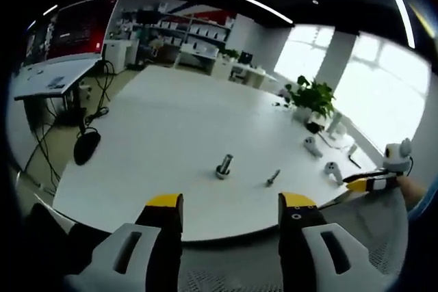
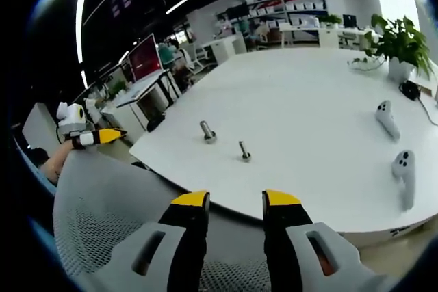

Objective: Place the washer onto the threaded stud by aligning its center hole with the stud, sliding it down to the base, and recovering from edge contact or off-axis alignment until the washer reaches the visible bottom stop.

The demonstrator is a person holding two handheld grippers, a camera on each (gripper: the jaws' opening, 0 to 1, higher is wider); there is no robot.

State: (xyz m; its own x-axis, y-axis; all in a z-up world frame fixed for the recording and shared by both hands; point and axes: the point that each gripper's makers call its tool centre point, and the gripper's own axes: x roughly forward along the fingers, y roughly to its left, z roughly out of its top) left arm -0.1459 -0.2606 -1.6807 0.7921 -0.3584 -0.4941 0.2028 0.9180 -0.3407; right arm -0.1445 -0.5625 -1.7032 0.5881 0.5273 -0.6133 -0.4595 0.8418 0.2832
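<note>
Both grippers hang back off the table's near edge, jaws parted and empty: left gripper (image 1: 231, 211), right gripper (image 2: 235, 208). The two small upright pieces sit out on the white table (image 2: 308, 94), ahead of both: a stubby stud (image 1: 224, 166) and a thinner bolt (image 1: 272, 178) just beside it. Can't make out a separate washer. Neither hand looks clearly closer.

Your threaded stud (image 1: 224, 166) stands upright on the white desk (image 1: 171, 128), a smaller bolt (image 1: 272, 178) lying tilted just beside it.
</note>
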